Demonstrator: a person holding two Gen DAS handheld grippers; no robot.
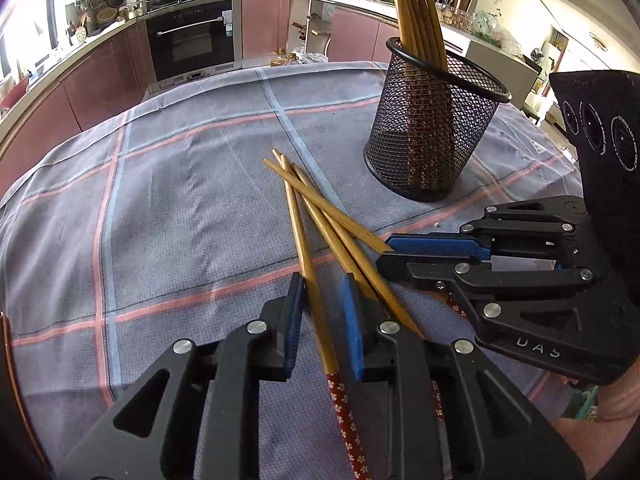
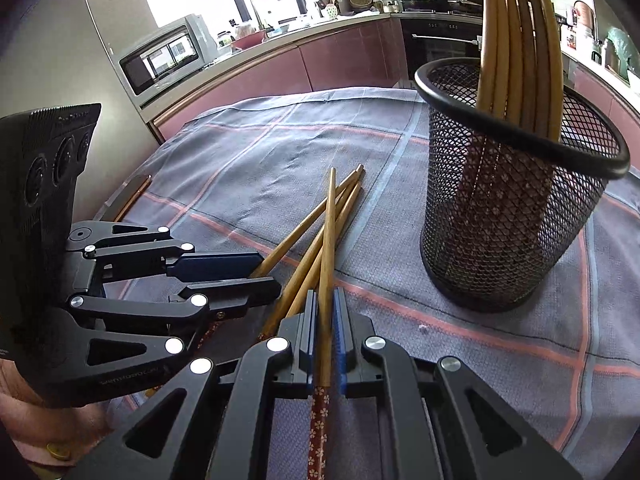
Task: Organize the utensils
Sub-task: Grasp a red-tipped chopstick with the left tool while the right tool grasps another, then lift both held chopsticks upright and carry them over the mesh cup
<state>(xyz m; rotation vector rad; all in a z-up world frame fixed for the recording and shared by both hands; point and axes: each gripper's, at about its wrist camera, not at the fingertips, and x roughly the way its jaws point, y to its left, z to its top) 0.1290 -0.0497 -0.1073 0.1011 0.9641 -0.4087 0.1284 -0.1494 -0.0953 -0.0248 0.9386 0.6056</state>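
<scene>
a: left wrist view shows left claw [image 1: 322, 316] w/ pads apart, one chopstick [image 1: 308, 264] lying loose between them. right wrist view?

b: right claw [image 2: 325, 332] clamped on another chopstick [image 2: 329, 240], red-patterned end toward cam. rest of the loose chopsticks [image 2: 312, 236] crossed on the desk cloth [image 2: 224, 160].

a: mesh cup [image 1: 432, 128] stands near, beyond them, sticks upright inside. open cloth far left.

b: both claws tilt down, side by side.

The right gripper [image 2: 325, 312] pinches one chopstick [image 2: 329, 240] between its blue pads. Three more chopsticks [image 2: 308, 252] lie crossed beneath it, just left. The left gripper [image 2: 268, 276] reaches in from the left. A mesh holder [image 2: 516, 216] with upright chopsticks [image 2: 516, 40] stands ahead-right.
</scene>
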